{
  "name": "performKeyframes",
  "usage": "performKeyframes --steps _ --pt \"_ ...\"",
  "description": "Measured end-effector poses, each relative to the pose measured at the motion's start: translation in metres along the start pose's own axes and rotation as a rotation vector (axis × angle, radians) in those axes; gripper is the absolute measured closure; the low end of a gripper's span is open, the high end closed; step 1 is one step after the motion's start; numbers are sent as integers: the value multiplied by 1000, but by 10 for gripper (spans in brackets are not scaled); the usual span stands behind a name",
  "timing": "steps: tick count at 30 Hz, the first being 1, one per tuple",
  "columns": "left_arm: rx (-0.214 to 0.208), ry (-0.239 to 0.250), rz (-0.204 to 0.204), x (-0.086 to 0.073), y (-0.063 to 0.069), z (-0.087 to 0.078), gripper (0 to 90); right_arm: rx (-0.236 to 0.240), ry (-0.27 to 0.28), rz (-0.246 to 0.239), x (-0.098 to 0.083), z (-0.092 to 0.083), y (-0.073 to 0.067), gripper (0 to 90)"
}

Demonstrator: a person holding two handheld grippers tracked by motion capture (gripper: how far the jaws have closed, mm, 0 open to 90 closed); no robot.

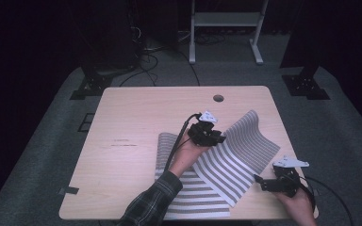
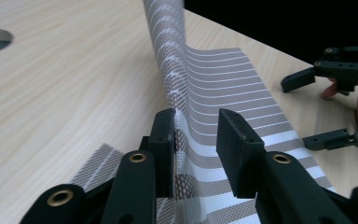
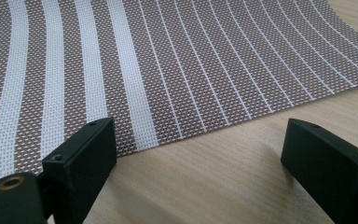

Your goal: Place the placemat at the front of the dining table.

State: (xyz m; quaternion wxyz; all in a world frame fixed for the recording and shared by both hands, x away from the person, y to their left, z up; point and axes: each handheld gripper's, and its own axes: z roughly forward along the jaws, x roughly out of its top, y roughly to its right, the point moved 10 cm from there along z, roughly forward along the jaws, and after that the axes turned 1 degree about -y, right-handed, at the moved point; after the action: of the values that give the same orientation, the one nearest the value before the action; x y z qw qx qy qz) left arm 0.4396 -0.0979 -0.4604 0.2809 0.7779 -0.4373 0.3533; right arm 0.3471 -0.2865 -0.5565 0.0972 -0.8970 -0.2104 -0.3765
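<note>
Judging by the lie of the cloth, the folding of the striped mesh placemat (image 1: 226,155) is roughly at its midpoint. One part lies flat along the near edge of the wooden table (image 1: 136,122), at about six o'clock from the table's centre, and another part runs diagonally over it toward three o'clock. That far end is not yet down: it curls up off the wood near the table's right edge. So a first turn-over looks done, while settling the raised end and squaring the edges looks left to do.

The left gripper (image 1: 213,135) sits over the middle of the mat, at about four o'clock from the cable hole (image 1: 218,98). In the left gripper view a standing ridge of the mat (image 2: 186,116) rises between its jaws, which are parted with a visible gap on the right side, so I judge them loosened and not clamping. The right gripper (image 1: 260,181) waits at five o'clock, just off the mat's near-right edge, its jaws spread wide over bare wood with nothing between them.

The mat is a woven, see-through mesh in grey-brown, with broad white bands at one end that thin to fine lines toward the other. It seems stiff enough to hold a curve on its own.
</note>
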Motion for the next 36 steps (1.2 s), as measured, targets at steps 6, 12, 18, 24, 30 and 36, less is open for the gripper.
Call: performKeyframes --steps 6,12,18,24,30,36 --pt "26 3 -3 -3 -11 -14 652 -1 0 0 0 0 0 91" --pt "42 -9 -6 -11 -18 -29 577 -4 -1 3 0 0 0 91" --pt "47 -16 -2 -17 -23 -42 373 -4 -1 3 0 0 0 91" --pt "59 -12 7 -25 -27 -55 227 -4 -1 3 0 0 0 91" --pt "72 -9 8 -38 -31 -68 154 -5 -1 1 0 0 0 91" --pt "98 -6 6 -50 -35 -85 82 -5 -2 0 0 0 0 91"
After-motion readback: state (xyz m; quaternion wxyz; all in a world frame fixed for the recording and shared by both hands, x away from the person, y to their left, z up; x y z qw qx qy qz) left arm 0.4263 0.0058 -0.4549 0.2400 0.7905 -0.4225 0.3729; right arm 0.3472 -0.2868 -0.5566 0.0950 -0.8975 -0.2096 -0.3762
